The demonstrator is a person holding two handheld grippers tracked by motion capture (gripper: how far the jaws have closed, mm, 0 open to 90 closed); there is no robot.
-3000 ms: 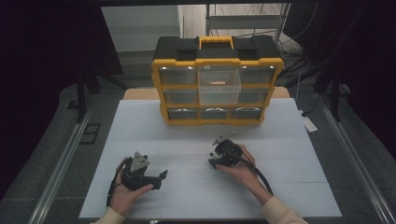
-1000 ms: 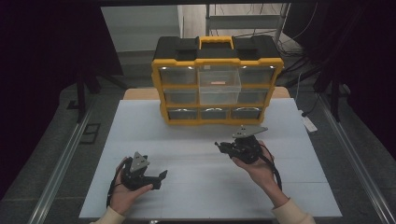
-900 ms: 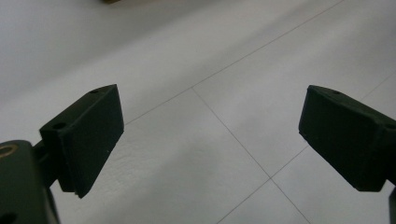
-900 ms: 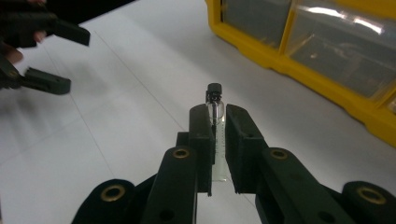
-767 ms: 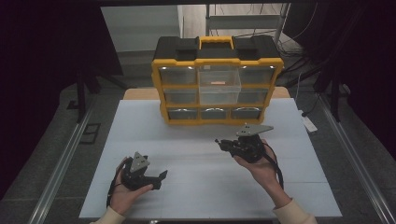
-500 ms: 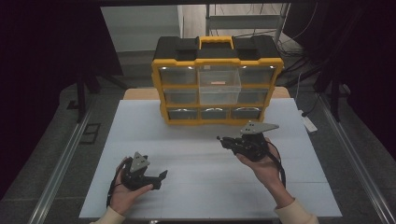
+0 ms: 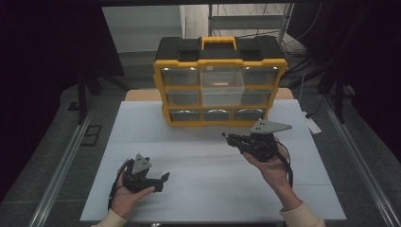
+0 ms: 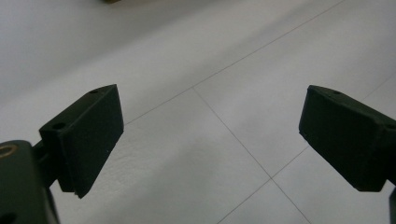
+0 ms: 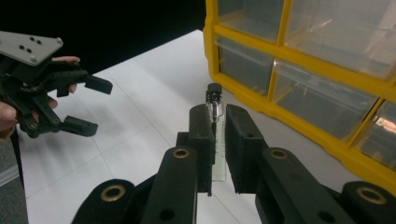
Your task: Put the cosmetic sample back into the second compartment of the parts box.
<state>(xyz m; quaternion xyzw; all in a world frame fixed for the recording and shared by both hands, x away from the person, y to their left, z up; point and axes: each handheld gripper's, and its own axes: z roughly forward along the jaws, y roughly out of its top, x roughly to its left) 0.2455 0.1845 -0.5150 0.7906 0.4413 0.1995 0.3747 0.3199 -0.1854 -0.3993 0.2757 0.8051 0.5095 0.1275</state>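
In the right gripper view my right gripper [image 9: 218, 119] is shut on a small clear glass vial [image 9: 215, 106] with a black cap, which stands upright between the pads. In the high view the right gripper [image 7: 229, 138] is held off the white table [image 7: 198, 156], its jaws pointing left in front of the yellow and black drawer organizer [image 7: 220, 85]. My left gripper [image 7: 162, 182] rests low at the table's front left, in a hand. Its jaws are wide open with nothing between them [image 8: 210, 135]. It also appears at the left of the right gripper view [image 9: 93, 105].
The organizer [image 9: 299, 60] stands at the table's far edge with clear drawers. Its middle upper drawer [image 7: 222, 87] is pulled out a little. Dark floor and metal rails [image 7: 61, 161] lie on both sides of the table.
The right hand has lifted its gripper off the table and carried it up and to the right, closer to the organizer. The left gripper has stayed where it was.
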